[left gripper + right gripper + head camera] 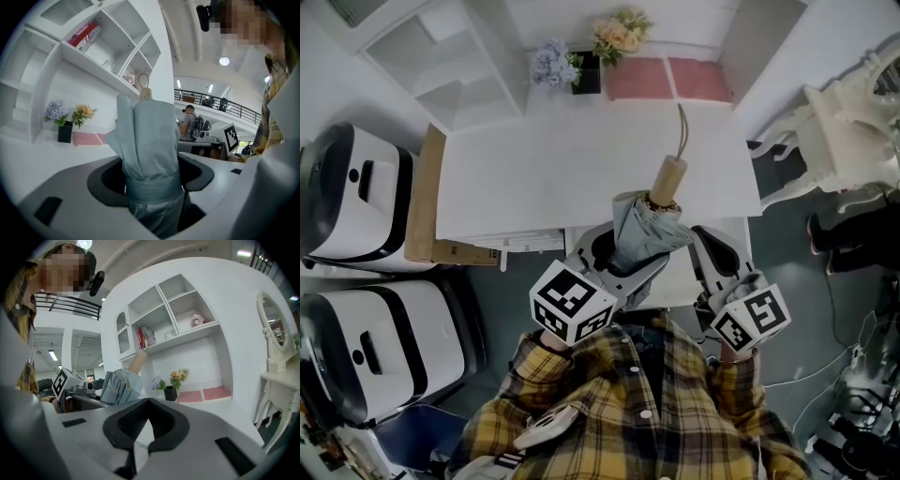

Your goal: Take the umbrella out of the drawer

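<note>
Left gripper's (152,190) jaws clamp the folded umbrella (147,140), wooden handle (667,181) slanting up and far over the bench (534,178) (right gripper (149,401) closed, empty).

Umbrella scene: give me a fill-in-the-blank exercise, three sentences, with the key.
1. The left gripper is closed on a folded ___.
2. The right gripper holds ___.
3. The flowers on the desk stand in a ___ pot.
Missing words: umbrella; nothing; black.
</note>
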`<state>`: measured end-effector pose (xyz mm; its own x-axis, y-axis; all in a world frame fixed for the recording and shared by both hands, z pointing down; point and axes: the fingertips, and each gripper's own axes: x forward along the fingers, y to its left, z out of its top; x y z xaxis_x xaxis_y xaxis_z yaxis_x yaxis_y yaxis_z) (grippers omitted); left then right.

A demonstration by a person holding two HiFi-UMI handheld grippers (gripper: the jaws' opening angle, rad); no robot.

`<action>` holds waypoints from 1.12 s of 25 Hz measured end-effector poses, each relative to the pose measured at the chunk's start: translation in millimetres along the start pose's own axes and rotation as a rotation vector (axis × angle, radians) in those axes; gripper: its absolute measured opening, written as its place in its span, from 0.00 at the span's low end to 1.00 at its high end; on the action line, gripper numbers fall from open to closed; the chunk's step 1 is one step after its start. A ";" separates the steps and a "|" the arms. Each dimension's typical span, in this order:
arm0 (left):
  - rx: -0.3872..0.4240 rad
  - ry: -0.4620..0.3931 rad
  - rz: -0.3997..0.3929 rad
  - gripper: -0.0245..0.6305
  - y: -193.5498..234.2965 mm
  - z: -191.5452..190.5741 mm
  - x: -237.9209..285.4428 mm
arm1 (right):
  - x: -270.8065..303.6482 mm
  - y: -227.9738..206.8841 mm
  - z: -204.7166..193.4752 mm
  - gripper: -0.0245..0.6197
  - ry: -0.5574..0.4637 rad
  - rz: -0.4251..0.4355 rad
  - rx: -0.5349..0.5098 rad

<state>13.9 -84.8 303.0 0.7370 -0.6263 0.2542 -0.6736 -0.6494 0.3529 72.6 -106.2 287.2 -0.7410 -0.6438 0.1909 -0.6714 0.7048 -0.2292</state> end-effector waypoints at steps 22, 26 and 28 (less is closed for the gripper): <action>0.026 0.019 -0.024 0.52 -3.8 2.9 3.4 | 3.0 0.9 -1.7 0.06 0.005 0.024 -0.007; 0.034 0.026 -0.021 0.52 -2.5 3.7 1.8 | 2.1 1.1 -3.7 0.06 0.015 0.031 -0.011; 0.044 0.027 -0.022 0.52 -2.2 4.6 2.0 | 2.7 -0.4 -3.8 0.06 0.012 0.032 -0.006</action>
<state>16.6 -86.6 298.6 0.7525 -0.6000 0.2714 -0.6585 -0.6816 0.3191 70.9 -107.1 291.4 -0.7625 -0.6170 0.1946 -0.6470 0.7272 -0.2294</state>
